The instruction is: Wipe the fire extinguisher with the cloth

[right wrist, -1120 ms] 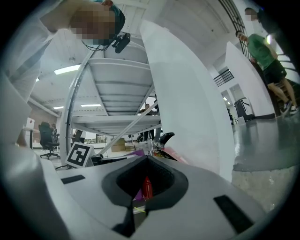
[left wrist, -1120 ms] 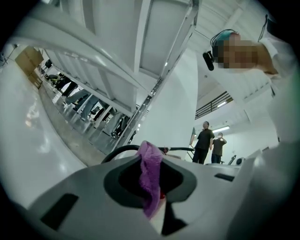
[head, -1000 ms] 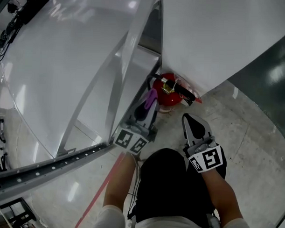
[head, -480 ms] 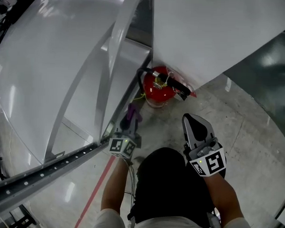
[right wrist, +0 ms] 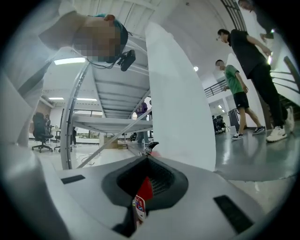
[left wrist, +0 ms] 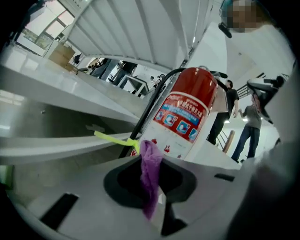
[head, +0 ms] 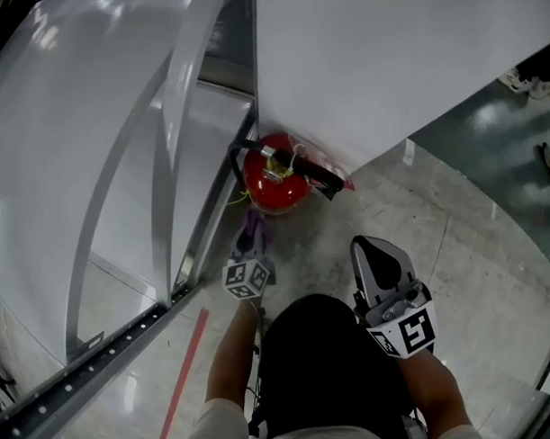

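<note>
A red fire extinguisher (head: 275,180) with a black handle and hose stands on the floor against a white panel. In the left gripper view its labelled red body (left wrist: 190,110) rises just beyond the jaws. My left gripper (head: 250,249) is low beside it, shut on a purple cloth (left wrist: 150,176) that hangs from the jaws close to the white lower part of the cylinder; I cannot tell whether they touch. In the head view the cloth (head: 251,228) shows just below the extinguisher. My right gripper (head: 375,249) hovers to the right, shut and holding nothing; a red strip of extinguisher (right wrist: 145,188) shows past its jaws.
A slanted white panel (head: 370,64) stands behind the extinguisher, and a grey metal stair frame (head: 182,166) runs along its left. A yellow-green strap (left wrist: 112,137) lies by the hose. A red line (head: 181,382) marks the floor. People (right wrist: 248,70) stand off to the right.
My left gripper has sunk with the purple cloth, from up by the extinguisher's top to low beside its body. The right gripper has shifted only slightly.
</note>
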Tool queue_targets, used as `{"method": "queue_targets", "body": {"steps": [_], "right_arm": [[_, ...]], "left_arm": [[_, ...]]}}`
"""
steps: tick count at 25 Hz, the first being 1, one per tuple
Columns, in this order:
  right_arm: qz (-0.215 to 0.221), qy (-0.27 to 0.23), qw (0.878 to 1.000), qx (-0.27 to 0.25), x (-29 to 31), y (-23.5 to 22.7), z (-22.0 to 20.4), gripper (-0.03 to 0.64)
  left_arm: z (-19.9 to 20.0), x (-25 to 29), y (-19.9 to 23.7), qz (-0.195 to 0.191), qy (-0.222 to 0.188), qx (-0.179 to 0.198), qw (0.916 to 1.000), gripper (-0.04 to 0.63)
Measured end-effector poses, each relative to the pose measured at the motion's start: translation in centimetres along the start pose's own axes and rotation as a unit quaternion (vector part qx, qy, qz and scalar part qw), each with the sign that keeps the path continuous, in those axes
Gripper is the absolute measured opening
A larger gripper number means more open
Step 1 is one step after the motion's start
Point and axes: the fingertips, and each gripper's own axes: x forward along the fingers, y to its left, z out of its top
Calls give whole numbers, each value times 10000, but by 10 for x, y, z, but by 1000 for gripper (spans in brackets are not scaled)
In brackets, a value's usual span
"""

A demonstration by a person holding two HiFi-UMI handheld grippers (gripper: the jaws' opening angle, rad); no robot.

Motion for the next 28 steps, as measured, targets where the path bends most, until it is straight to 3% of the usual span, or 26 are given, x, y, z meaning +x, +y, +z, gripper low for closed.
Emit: {"method": "queue_targets", "body": {"steps": [7, 13, 28], "right_arm": [[-118, -24, 9999, -35, -7, -5, 5, 12], [-13, -18, 10000, -40, -7, -3, 6, 12], [284, -249, 9992, 141, -9, -2, 11, 12]], "left_arm": [[-13, 17, -3, -22, -131, -712, 9974, 58], [6, 13, -20, -29, -582, -1588, 9856, 58], [106, -17, -65, -520, -1373, -1884, 9711, 58]]}}
